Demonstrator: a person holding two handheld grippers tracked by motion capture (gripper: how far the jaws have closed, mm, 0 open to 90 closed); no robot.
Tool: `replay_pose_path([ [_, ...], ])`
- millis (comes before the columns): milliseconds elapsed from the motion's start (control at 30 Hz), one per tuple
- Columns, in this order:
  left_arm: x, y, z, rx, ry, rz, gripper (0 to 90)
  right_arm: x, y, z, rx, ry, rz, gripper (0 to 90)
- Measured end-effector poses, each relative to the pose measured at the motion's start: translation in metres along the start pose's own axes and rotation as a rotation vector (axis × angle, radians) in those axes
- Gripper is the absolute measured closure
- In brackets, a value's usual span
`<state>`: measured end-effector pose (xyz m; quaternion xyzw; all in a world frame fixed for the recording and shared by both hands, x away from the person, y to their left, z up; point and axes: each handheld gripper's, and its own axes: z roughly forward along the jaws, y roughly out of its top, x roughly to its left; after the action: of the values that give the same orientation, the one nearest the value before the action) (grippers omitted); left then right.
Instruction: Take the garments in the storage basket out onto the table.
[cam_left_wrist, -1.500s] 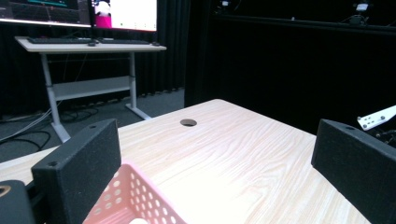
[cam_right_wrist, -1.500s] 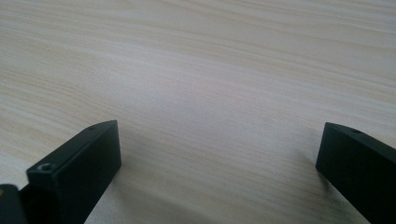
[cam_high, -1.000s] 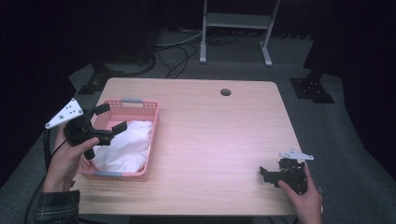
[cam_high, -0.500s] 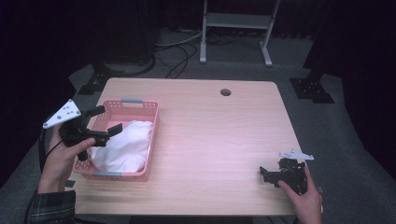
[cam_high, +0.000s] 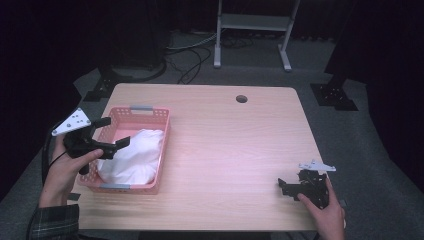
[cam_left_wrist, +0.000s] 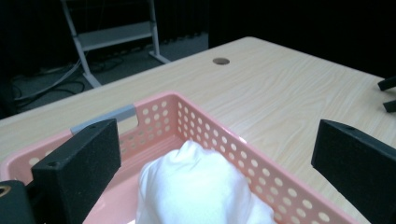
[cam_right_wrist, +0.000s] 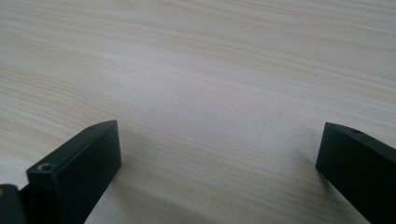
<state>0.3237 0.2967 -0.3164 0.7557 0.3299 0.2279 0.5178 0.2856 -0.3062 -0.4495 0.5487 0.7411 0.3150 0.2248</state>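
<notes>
A pink perforated basket (cam_high: 159, 159) (cam_left_wrist: 261, 163) sits at the table's left, holding a bundled white cloth (cam_high: 132, 155) (cam_left_wrist: 196, 186). My left gripper (cam_high: 112, 132) (cam_left_wrist: 219, 158) hovers over the basket's left rim, open, with the cloth below and between its jaws but not touched. My right gripper (cam_high: 282, 186) (cam_right_wrist: 219, 163) rests low on the table near the front right corner, open, with bare wood between its jaws.
The light wooden table (cam_high: 225, 135) has a round cable hole (cam_high: 242, 98) (cam_left_wrist: 221, 61) near its far edge. Beyond the table stand a metal rack (cam_high: 252, 22) and cables on the dark floor. The right gripper's jaw tips appear at the left gripper view's right edge.
My left gripper has drawn back to the left and slightly toward me, from above the cloth to the basket's left rim. The right gripper has stayed put.
</notes>
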Motion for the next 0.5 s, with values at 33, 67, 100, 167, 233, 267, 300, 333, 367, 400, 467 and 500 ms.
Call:
replay_pose_path([
  [33, 0.0002, -0.0003, 0.0003, 0.011, 0.003, 0.001, 1.0, 0.0000, 0.0000, 0.0000, 0.000, 0.000, 0.000, 0.0],
  [67, 0.0004, -0.0005, 0.0005, 0.021, 0.004, 0.002, 1.0, 0.0000, 0.0000, 0.0000, 0.000, 0.000, 0.000, 0.0],
  [100, 0.0006, -0.0007, 0.0009, 0.028, 0.006, 0.003, 1.0, 0.0000, 0.0000, 0.0000, 0.000, 0.000, 0.000, 0.0],
  [167, 0.0011, -0.0010, 0.0014, 0.041, 0.011, 0.003, 1.0, 0.0000, 0.0000, 0.0000, 0.000, 0.000, 0.000, 0.0],
  [233, 0.0017, -0.0013, 0.0024, 0.055, 0.012, 0.004, 1.0, 0.0000, 0.0000, 0.0000, 0.000, 0.000, 0.000, 0.0],
  [267, 0.0020, -0.0013, 0.0030, 0.064, 0.014, 0.006, 1.0, 0.0000, 0.0000, 0.0000, 0.000, 0.000, 0.000, 0.0],
  [300, 0.0023, -0.0012, 0.0036, 0.073, 0.016, 0.010, 1.0, 0.0000, 0.0000, 0.0000, 0.000, 0.000, 0.000, 0.0],
  [333, 0.0026, -0.0011, 0.0043, 0.083, 0.017, 0.012, 1.0, 0.0000, 0.0000, 0.0000, 0.000, 0.000, 0.000, 0.0],
  [367, 0.0028, -0.0011, 0.0053, 0.088, 0.022, 0.012, 1.0, 0.0000, 0.0000, 0.0000, 0.000, 0.000, 0.000, 0.0],
  [400, 0.0030, -0.0012, 0.0062, 0.098, 0.022, 0.016, 1.1, 0.0000, 0.0000, 0.0000, 0.000, 0.000, 0.000, 0.0],
  [467, 0.0035, -0.0019, 0.0083, 0.115, 0.023, 0.020, 1.0, 0.0000, 0.0000, 0.0000, 0.000, 0.000, 0.000, 0.0],
  [500, 0.0037, -0.0023, 0.0095, 0.124, 0.025, 0.023, 1.0, 0.0000, 0.0000, 0.0000, 0.000, 0.000, 0.000, 0.0],
])
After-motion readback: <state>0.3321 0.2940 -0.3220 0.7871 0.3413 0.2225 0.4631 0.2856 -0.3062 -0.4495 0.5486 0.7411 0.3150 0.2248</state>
